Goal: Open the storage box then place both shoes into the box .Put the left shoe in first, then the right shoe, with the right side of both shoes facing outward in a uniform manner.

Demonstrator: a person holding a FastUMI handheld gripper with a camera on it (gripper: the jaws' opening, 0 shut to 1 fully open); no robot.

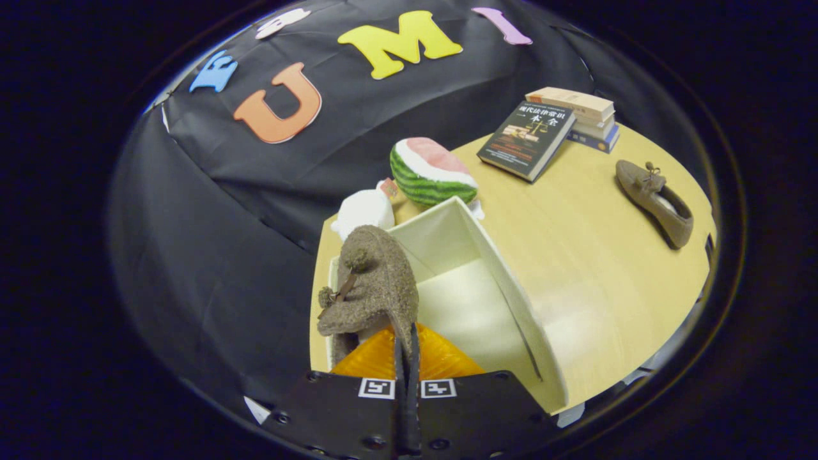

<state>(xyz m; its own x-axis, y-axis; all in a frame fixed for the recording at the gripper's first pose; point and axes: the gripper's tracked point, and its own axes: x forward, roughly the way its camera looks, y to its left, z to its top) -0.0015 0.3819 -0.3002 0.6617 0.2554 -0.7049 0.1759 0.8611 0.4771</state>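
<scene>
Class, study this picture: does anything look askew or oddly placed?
Yes. The shoe pinched in the shut claw hangs toe-up over the open box, not lying flat. A book leans tilted against the book stack. The other shoe lies alone on the table.

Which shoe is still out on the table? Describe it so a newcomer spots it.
On the wooden table, look beyond the open white storage box, near the stack of books. The loose shoe lies alone on bare wood, while the other shoe is pinched in the gripper.
</scene>
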